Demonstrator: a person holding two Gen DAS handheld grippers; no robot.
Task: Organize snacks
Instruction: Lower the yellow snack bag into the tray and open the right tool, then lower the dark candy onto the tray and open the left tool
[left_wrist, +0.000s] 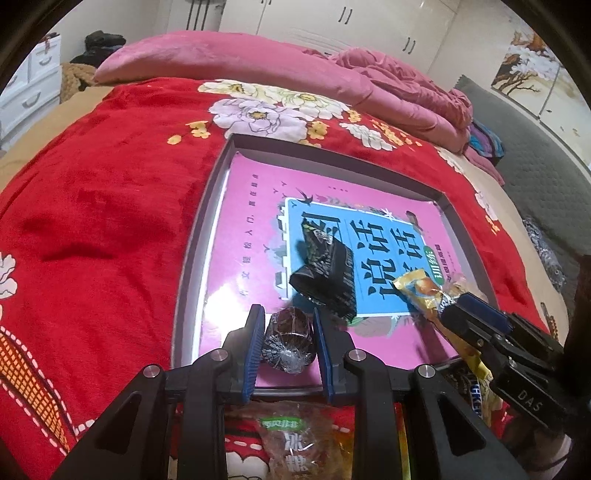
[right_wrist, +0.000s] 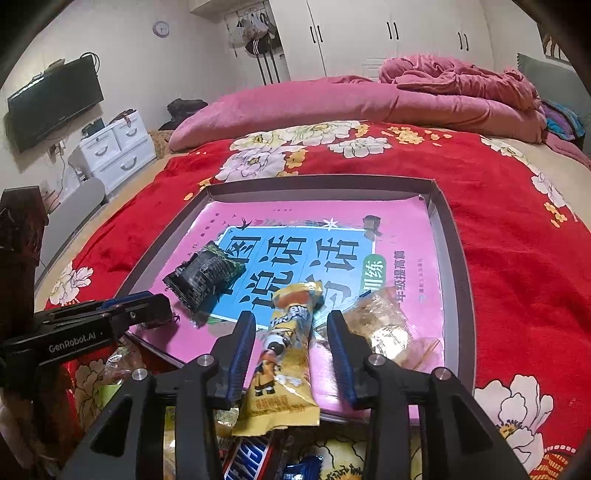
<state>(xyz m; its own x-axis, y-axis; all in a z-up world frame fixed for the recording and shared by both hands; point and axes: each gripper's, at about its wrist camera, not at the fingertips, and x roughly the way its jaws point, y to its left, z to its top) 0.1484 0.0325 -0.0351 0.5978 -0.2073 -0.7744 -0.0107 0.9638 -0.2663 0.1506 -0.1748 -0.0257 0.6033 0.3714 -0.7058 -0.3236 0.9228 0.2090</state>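
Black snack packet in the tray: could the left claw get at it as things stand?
Probably not directly. The left claw already has a round foil-wrapped snack between its fingers, and that sits in line with the black packet just beyond. Nothing else blocks the path.

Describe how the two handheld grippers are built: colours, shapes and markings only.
Both match: the left gripper and right gripper have matte black angular linkage arms with silver round pivot bolts and blue ribbed pads lining the jaws. White lettering reads "GenRobot.AI" on the left body and "DAS" on the right.
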